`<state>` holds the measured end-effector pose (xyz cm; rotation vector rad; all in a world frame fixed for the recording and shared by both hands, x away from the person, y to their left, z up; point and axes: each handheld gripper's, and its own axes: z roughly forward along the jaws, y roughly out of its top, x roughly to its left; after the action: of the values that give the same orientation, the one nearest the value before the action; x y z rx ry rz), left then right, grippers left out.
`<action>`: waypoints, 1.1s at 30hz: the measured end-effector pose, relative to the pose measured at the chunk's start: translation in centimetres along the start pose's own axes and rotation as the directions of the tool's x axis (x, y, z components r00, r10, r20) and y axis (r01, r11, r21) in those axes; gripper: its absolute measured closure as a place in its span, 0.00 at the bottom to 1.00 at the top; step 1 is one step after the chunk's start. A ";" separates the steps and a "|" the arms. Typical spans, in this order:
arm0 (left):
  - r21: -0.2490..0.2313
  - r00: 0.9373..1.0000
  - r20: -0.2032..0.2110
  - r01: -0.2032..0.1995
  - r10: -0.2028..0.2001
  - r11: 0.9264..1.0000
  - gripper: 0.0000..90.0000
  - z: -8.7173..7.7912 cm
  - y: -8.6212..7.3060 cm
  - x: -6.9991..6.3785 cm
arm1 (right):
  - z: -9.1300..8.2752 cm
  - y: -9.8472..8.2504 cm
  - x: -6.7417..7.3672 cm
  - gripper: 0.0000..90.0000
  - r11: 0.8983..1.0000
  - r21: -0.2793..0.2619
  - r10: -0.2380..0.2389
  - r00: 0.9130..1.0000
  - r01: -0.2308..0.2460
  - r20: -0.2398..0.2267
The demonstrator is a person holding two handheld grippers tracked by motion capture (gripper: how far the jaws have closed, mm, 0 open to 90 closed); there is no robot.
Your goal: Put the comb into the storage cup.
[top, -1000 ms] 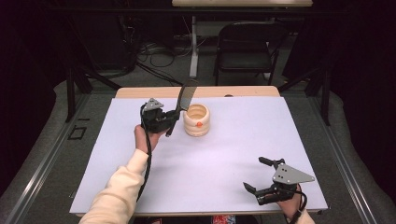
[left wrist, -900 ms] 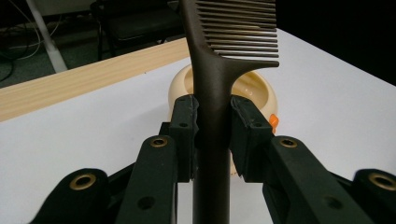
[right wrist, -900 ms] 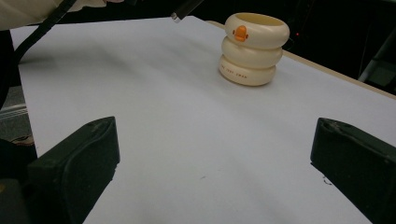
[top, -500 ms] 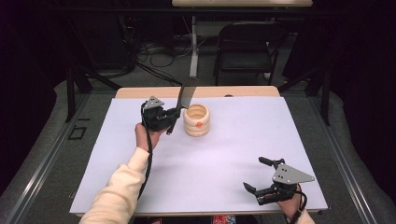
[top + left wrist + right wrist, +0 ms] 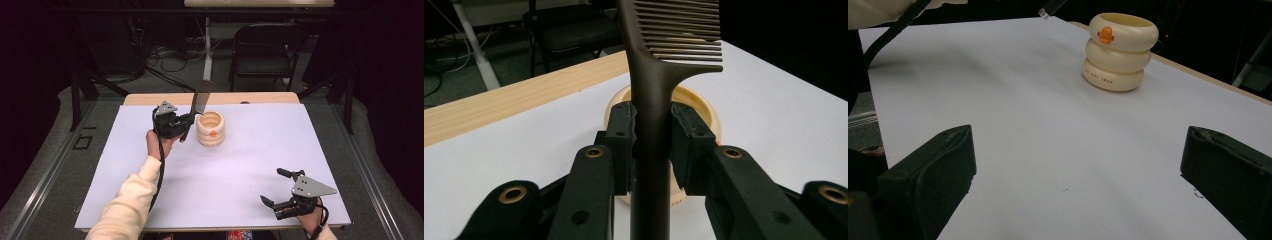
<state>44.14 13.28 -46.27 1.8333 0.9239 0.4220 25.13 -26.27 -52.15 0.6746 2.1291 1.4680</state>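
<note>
The left tongs [image 5: 186, 121] are clamped on the handle of a dark comb [image 5: 659, 85], with both pads pressing its flat sides as the left gripper view shows. The right tongs [image 5: 280, 187] stand wide apart with nothing between them, resting low over the near right corner of the counter [image 5: 260, 150], well apart from the work.

**Position of the parts**
- The comb is held in the air just beside a cream ring-shaped cup [image 5: 210, 128], on the cup's left in the high view.
- The cup stands upright on the white sheet toward the far side of the counter, mouth open upward. An orange mark [image 5: 1105, 34] faces the near side.

**Orientation of the comb**
- Its long axis runs steeply upward, tilted toward the far side of the counter.
- The toothed end [image 5: 202, 95] is uppermost, above the cup's rim. The handle end points down and toward the person, projecting below the tongs.
- In the left gripper view the teeth point to the right.

**Step in hand**
Judged from the layout, the comb is carried and staged next to the cup, ready to be stood in it.

**Next move**
- Shift the comb sideways until its handle end is over the cup's mouth.
- Bring the axis closer to vertical.
- Lower it inside the rim before releasing, taking care not to knock the cup.
</note>
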 end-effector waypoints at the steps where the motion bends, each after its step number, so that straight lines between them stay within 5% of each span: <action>1: -0.001 1.000 0.002 0.001 -0.001 1.000 0.80 0.0 0.0 0.0 | 0.0 0.0 0.0 0.01 1.000 0.000 0.000 1.000 0.000 0.000; 33: -0.035 1.000 0.001 -0.013 0.013 0.999 0.80 1.3 1.2 -0.6 | 0.0 0.0 0.0 0.01 1.000 0.000 0.004 1.000 -0.004 0.001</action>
<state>45.08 11.78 -45.73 1.8089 0.8990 0.4428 25.14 -26.29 -52.16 0.6796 2.1282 1.4696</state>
